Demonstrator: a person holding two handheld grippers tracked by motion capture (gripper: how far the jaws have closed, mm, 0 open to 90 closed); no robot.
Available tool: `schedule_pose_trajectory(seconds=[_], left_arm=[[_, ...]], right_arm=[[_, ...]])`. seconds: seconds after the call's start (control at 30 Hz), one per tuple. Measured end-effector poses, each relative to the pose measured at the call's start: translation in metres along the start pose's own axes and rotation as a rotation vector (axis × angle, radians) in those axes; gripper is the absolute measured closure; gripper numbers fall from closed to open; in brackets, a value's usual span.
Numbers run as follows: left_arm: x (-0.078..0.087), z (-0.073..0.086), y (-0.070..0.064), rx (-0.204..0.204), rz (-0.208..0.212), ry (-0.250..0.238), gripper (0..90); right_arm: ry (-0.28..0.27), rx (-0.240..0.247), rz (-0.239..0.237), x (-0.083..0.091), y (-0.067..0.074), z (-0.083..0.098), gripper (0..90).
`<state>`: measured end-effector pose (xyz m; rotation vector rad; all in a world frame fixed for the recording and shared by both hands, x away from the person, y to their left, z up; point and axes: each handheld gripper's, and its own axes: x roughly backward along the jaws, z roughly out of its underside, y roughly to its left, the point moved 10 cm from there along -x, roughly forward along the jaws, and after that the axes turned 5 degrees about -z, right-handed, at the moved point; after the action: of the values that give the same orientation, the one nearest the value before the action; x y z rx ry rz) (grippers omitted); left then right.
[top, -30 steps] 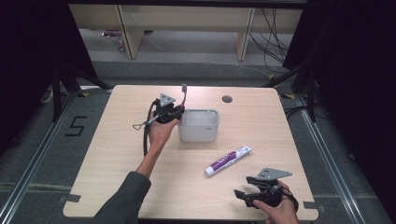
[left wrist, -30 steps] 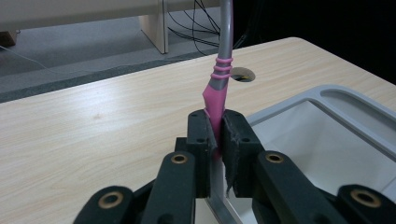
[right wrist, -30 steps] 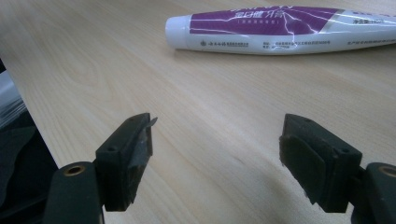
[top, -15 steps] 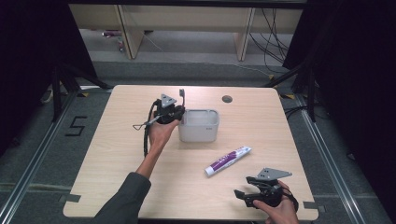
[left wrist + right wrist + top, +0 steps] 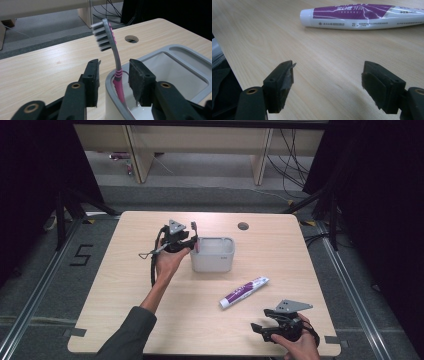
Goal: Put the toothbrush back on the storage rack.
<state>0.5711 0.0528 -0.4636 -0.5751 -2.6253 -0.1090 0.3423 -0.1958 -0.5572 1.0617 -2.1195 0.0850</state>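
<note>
The toothbrush [image 5: 113,53] stood tilted in the grey tub [image 5: 175,53], leaning on its rim, right between my left gripper [image 5: 113,80] pads. I saw those jaws just opening, clear of the handle. My right gripper [image 5: 327,82] gaped wide over bare table [image 5: 262,30]; ahead lay a purple-and-white toothpaste tube [image 5: 364,16], its print too small to read.

A "5" is marked on the floor [image 5: 82,255]; the toothpaste tube's [image 5: 359,15] print is too small to read.
</note>
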Motion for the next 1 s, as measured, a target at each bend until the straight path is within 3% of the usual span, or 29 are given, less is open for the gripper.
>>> schedule_pose_trajectory(seconds=[0.13, 0.57, 1.0], left_arm=[[0.007, -0.002, 0.001, 0.009, 0.002, 0.007, 53.4], [0.041, -0.001, -0.008, 0.023, 0.065, 0.054, 45.6], [0.078, 0.014, -0.018, -0.011, 0.141, 0.079, 38.0]], right_arm=[[0.003, 0.004, 0.000, 0.000, -0.001, 0.000, 26.1], [-0.008, -0.005, 0.002, 0.000, -0.001, -0.001, 26.1], [-0.005, -0.010, 0.001, 0.000, -0.001, 0.000, 26.1]])
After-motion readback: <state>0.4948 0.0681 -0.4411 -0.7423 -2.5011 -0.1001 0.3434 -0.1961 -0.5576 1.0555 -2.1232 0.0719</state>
